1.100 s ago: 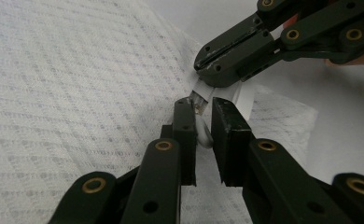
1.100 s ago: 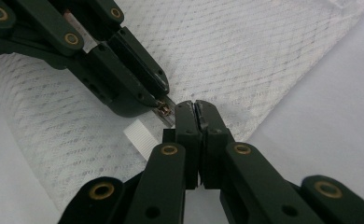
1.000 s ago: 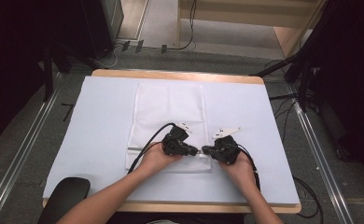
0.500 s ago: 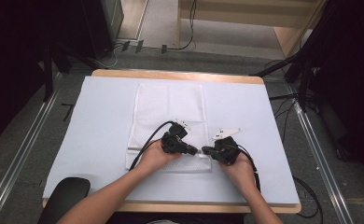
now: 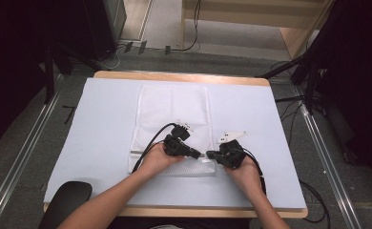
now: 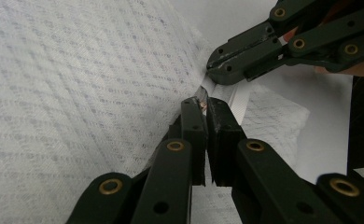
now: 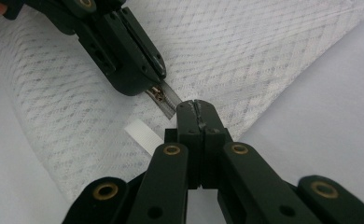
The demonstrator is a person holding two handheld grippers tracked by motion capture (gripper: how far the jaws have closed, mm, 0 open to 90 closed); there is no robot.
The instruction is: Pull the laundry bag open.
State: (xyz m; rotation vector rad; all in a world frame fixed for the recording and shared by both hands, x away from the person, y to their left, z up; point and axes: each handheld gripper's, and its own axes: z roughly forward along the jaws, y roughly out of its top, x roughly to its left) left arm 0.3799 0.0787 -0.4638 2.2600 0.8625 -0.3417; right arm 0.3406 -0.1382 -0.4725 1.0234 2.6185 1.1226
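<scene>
A wooden bench carries a pale blue sheet, and on the sheet lies a white mesh laundry bag, flat, with its long side running away from the person and its zipper along the near short edge. Both grippers meet at the right end of that near edge. In the high view the left gripper comes in from the left and the right gripper from the right, tips almost touching.

In the right gripper view, the left gripper's jaws are closed over the small brass zipper pull; a short run of grey zipper tape shows between the two tools. The right gripper's jaws are pressed together on the bag's edge at the end of the zipper, just beside a white fabric tab. The left gripper view shows the same pinch, the fabric bunched a little between the two tips.

The step in hand looks like sliding the zipper. To do it well, the right gripper should keep the end of the tape pinned low to the bench so the mesh stays taut, while the left draws the pull straight along the zipper line, not upward. A lifted or slanted pull would likely pucker the mesh and jam the slider.
</scene>
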